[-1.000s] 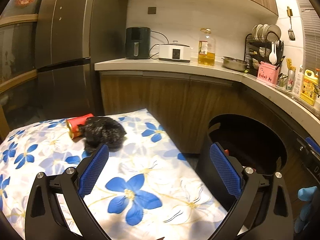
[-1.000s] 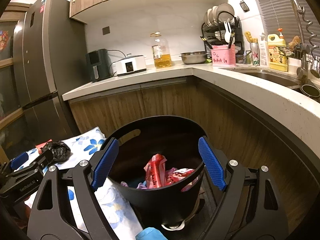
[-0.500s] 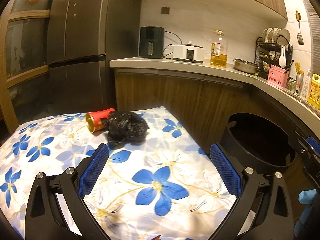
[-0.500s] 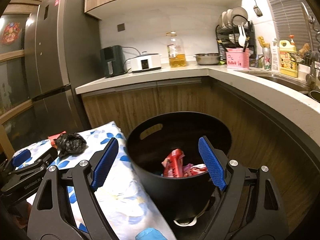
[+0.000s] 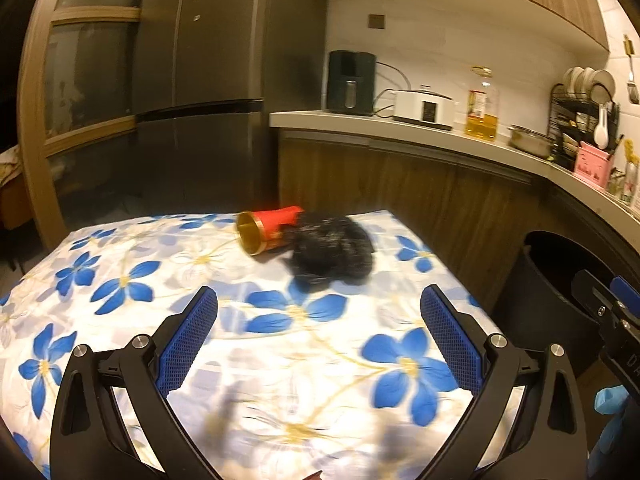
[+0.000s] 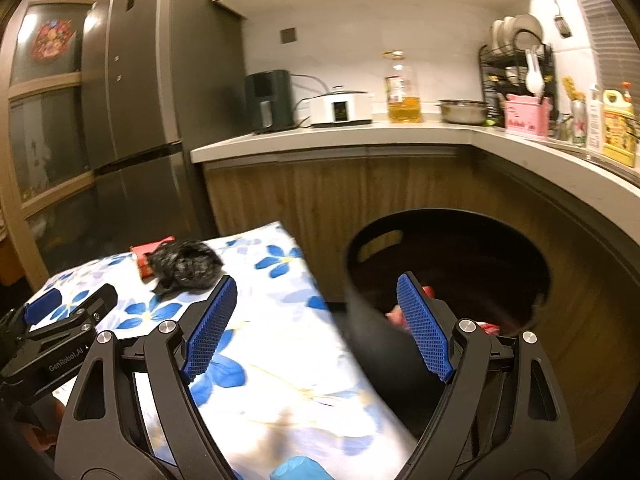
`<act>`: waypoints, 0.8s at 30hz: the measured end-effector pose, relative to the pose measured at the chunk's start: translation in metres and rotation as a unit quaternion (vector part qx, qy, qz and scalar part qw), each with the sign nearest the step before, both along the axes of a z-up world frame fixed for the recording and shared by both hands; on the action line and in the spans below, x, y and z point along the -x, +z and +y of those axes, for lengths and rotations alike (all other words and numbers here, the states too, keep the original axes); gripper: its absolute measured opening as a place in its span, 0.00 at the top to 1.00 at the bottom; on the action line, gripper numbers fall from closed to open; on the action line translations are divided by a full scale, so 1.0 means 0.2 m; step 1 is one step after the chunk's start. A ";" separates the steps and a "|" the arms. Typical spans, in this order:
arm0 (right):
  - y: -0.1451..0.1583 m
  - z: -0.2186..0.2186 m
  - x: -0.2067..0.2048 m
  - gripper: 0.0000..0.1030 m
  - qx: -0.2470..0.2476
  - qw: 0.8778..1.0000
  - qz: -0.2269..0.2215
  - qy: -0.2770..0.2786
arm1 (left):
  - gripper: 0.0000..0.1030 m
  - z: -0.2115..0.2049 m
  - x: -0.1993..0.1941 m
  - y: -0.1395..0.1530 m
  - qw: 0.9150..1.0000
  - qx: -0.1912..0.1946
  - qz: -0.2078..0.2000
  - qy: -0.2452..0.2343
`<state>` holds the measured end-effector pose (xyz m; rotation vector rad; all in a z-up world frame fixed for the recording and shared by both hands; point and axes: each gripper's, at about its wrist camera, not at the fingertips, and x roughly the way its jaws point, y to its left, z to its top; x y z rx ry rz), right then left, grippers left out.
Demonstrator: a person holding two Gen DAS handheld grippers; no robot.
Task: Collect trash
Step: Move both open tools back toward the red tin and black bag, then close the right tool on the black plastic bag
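Floral tablecloth (image 5: 128,280) bears red can (image 5: 268,228) touching black bag (image 5: 332,252).

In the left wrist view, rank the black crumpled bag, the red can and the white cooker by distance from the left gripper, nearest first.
From the left gripper:
1. Black crumpled bag, on the floral cloth just ahead of the gripper.
2. Red can, lying on its side behind the bag, slightly left, touching it.
3. White cooker, far back on the counter, to the right.

The bench (image 5: 280,360), covered in a blue-flowered cloth, carries a red can (image 5: 267,230) lying on its side, with a crumpled black bag (image 5: 334,250) touching it at four o'clock.
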<state>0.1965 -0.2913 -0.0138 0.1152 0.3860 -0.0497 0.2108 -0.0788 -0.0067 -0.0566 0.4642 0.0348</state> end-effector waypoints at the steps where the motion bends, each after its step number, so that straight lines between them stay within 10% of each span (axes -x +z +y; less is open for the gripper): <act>1: -0.01 0.04 -0.02 0.21 0.002 1.000 0.000 0.007 | 0.06 0.03 0.00 0.00 1.000 0.000 0.000 0.005; 24: -0.12 0.75 -0.74 0.21 0.007 0.995 0.034 0.097 | 0.06 0.53 -0.09 0.01 0.996 0.019 -0.016 0.090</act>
